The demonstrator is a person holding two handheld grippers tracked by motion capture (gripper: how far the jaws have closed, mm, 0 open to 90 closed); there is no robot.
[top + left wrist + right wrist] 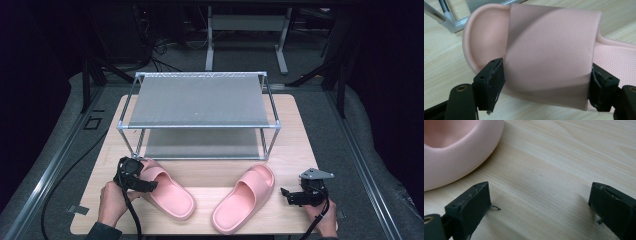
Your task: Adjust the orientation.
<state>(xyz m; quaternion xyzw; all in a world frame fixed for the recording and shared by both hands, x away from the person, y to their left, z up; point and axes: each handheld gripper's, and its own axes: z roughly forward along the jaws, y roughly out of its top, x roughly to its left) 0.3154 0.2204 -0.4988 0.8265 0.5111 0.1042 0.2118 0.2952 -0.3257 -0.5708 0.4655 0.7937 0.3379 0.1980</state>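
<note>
Left gripper (546,85) clamped across the strap of the left pink slipper (549,55), one jaw against each strap edge, sole lying on the wooden table (446,62) beside the rack leg (450,21)

Right gripper (540,205) spread wide over bare wood, right pink slipper (456,152) just beyond its left jaw, untouched

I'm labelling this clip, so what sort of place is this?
Probably a lab recording setup, not a home: a wooden table with a metal shoe rack, dark curtains, floor cables, and hand-held grippers, left on a pink slipper.
</note>
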